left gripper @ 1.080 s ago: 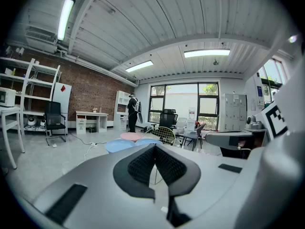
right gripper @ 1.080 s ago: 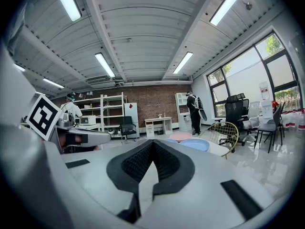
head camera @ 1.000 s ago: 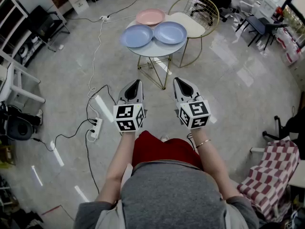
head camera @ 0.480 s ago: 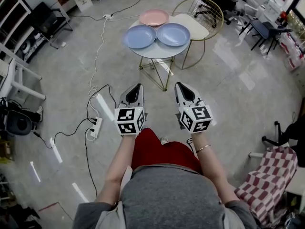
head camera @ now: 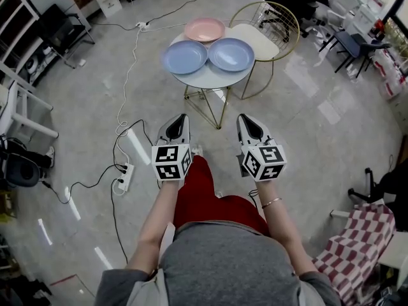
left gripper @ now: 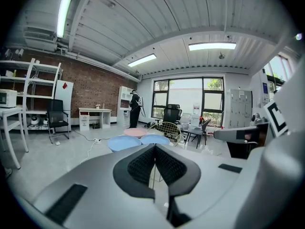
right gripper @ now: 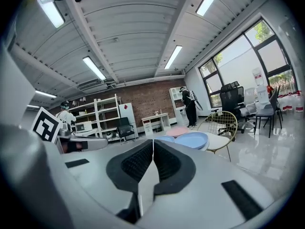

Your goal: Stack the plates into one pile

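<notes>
On left tongs (head camera: 181, 118), square-marker cube (head camera: 172, 162)

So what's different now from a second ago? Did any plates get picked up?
No plate was picked up. The person stepped toward the table, so it looks a little nearer in the head view. The left gripper and right gripper came along, jaws shut and empty as before. The pink plate, left blue plate and right blue plate still lie unstacked.
</notes>
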A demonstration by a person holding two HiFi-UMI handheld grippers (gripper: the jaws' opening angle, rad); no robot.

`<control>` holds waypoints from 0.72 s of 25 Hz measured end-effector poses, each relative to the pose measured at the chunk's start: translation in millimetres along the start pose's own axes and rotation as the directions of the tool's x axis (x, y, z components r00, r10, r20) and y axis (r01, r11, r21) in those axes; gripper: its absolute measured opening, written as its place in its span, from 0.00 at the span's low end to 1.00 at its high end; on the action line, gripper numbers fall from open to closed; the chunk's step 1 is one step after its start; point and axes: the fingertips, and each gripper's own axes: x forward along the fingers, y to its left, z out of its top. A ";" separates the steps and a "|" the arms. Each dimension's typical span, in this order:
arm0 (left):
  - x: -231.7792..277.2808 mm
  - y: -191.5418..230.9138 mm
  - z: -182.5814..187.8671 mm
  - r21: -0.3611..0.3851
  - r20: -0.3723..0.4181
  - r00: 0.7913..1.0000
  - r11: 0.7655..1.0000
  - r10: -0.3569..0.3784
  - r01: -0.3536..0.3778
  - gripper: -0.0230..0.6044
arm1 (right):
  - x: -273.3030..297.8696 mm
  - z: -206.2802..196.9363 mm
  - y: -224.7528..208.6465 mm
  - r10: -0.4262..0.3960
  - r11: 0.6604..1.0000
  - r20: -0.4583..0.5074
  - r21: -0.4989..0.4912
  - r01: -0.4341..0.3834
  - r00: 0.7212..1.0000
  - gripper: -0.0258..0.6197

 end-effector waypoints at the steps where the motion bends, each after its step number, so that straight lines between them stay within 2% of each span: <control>1: 5.8 2.0 0.1 -0.001 -0.002 1.000 1.000 -0.001 0.001 0.06 | 4.3 0.7 -2.3 0.000 1.000 -0.001 0.001 0.000 1.000 0.09; 9: 72.4 34.4 4.2 -0.005 -0.031 0.999 1.000 -0.012 0.012 0.06 | 64.4 2.2 -25.4 -0.020 1.000 -0.030 -0.003 0.020 0.999 0.09; 18: 144.7 102.3 13.1 -0.035 -0.071 0.997 0.999 0.000 -0.003 0.06 | 166.5 7.7 -31.8 -0.012 1.000 -0.091 0.011 0.013 0.996 0.09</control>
